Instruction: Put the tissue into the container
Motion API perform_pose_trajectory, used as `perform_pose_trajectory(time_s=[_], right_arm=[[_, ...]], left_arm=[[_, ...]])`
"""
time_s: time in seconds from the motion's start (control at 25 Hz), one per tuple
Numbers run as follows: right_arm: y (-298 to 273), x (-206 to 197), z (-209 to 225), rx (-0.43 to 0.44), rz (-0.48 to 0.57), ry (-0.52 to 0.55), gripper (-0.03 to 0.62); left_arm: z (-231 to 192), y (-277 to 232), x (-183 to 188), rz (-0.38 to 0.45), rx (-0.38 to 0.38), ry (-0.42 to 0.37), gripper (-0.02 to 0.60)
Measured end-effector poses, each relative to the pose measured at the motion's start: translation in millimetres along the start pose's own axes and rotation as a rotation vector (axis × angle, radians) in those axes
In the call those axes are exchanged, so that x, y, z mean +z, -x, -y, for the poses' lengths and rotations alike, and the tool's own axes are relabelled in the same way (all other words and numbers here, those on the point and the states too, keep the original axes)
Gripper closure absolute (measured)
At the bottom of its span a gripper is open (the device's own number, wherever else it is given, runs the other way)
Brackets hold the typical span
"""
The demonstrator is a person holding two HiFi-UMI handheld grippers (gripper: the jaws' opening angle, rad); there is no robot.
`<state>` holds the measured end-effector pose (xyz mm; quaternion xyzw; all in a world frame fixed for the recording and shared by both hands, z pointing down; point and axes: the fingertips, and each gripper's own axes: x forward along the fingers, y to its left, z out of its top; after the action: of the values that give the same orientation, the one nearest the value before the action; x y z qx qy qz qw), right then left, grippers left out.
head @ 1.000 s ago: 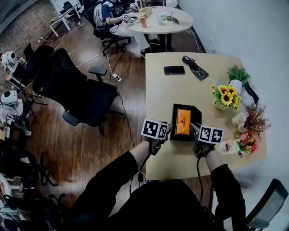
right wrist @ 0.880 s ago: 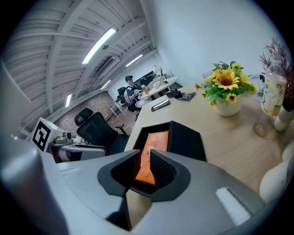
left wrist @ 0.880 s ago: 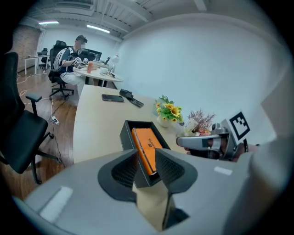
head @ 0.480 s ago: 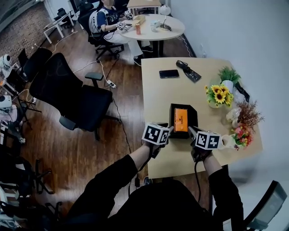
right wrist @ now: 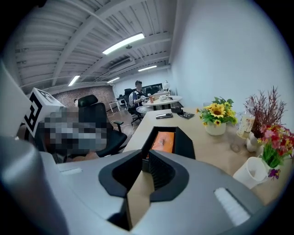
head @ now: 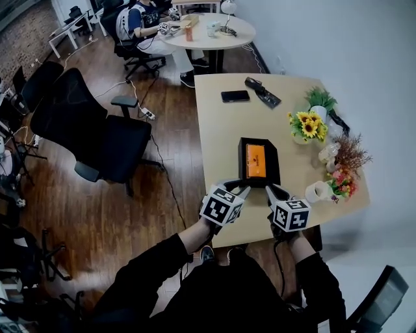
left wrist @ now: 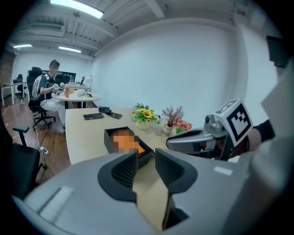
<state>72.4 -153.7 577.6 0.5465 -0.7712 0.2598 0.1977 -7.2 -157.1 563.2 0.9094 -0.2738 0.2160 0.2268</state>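
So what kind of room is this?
Most likely an office: black swivel chairs on a wood floor, a round table where a person sits, and a desk with a phone on it.

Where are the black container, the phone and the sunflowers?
black container (head: 272, 168): head view, its right wall.
phone (head: 234, 96): head view, middle of its screen.
sunflowers (head: 307, 126): head view, the yellow blooms.

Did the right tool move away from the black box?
Yes. The right tool was beside the black box a second ago; now it has pulled back past the box's near end. Its jaws are closing with nothing between them.
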Motion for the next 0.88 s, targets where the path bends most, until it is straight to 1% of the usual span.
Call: perform_pose_trajectory(time_s=[0.2, 0.28, 0.36, 0.44, 0.52, 0.64, 0.8, 0.88], right_arm=[[19, 4, -23, 0.022, 0.045, 0.106, 0.548], [28, 8, -29, 0.039, 0.074, 0.115, 0.550], [38, 12, -31, 0.053, 0.102, 0.100, 0.553], [50, 16, -28, 0.059, 0.133, 0.062, 0.562], [64, 19, -22, 0.057, 0.171, 0.027, 0.586], [86, 21, -9, 0.053, 0.228, 0.001, 0.586], [107, 15, 5, 0.047, 0.278, 0.006, 0.588], [113, 11, 10, 0.064, 0.295, -0.002, 0.591]], left_arm=[[22, 21, 0, 0.043, 0.006, -0.083, 0.485], [32, 28, 3, 0.062, 0.016, -0.114, 0.485], [40, 34, 8, 0.080, 0.037, -0.135, 0.485], [44, 40, 11, 0.099, 0.071, -0.119, 0.485], [45, 46, 12, 0.123, 0.109, -0.072, 0.485], [47, 53, 11, 0.154, 0.155, -0.036, 0.485], [56, 64, 3, 0.192, 0.178, -0.011, 0.485], [63, 65, -5, 0.186, 0.187, -0.007, 0.485]])
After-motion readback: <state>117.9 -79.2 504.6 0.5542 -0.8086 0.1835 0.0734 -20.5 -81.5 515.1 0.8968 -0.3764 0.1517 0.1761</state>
